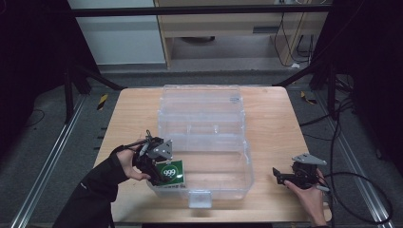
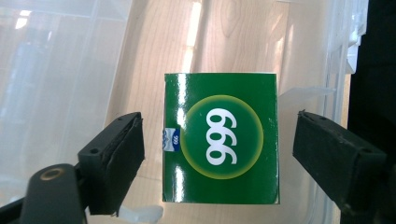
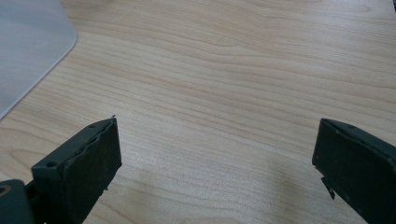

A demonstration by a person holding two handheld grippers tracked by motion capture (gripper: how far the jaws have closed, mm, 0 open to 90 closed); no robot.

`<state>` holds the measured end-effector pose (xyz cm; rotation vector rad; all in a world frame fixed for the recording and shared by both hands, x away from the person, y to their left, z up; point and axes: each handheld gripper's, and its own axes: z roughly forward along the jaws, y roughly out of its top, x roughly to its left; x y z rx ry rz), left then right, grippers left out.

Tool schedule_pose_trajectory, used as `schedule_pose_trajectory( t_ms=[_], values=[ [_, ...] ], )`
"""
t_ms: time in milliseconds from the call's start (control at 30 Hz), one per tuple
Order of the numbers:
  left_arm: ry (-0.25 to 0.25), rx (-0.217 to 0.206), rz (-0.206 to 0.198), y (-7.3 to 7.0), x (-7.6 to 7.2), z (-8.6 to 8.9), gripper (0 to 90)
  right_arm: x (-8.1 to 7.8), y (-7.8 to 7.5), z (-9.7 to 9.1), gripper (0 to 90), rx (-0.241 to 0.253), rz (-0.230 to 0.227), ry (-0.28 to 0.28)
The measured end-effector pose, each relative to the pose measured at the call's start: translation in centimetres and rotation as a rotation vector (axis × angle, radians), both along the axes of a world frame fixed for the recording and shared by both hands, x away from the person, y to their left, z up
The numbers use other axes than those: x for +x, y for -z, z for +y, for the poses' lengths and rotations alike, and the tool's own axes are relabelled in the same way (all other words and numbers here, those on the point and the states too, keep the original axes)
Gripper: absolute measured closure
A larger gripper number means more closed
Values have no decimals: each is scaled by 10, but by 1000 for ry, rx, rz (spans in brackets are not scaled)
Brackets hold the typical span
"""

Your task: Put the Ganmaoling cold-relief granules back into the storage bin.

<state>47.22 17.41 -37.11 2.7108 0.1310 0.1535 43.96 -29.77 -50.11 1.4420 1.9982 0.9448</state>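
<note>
A green carton (image 1: 171, 172) printed with "999" lies inside the near-left corner of a clear plastic box (image 1: 248, 164) whose lid (image 1: 202, 102) is swung back. My left gripper (image 1: 164, 178) hangs over that corner. In the left gripper view the carton (image 2: 220, 137) sits between the jaws of my left gripper (image 2: 219, 123), with a gap on each side, so the gripper is open and not touching it. My right gripper (image 1: 278, 175) rests low over bare wood at the table's near right, open and empty (image 3: 215, 126).
The wooden table (image 1: 275, 123) carries the clear box in its middle, with a latch tab (image 1: 199, 198) at the front edge. A rounded corner of the box (image 3: 28, 42) lies left of the right jaws. Dark frame posts and cables surround the table.
</note>
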Motion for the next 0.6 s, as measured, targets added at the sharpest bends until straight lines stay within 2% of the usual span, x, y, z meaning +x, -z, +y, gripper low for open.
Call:
schedule_pose_trajectory(
  t_ms=[167, 200, 267, 300, 600],
  values=[
    [-27, -16, -13, -5, -2, 12, 197, 0, 0, 0, 19, 2, 0, 1],
    [-37, -40, -21, -7, -5, 19, 202, 0, 0, 0, 19, 3, 0, 2],
    [-40, -44, -26, -8, -6, 22, 204, 0, 0, 0, 19, 2, 1, 2],
    [-56, -62, -35, -9, -8, 29, 204, 0, 0, 0, 20, 2, 2, 2],
    [-125, -92, -61, -12, -13, 55, 203, -1, 0, 0, 20, 1, 0, 2]
  ],
)
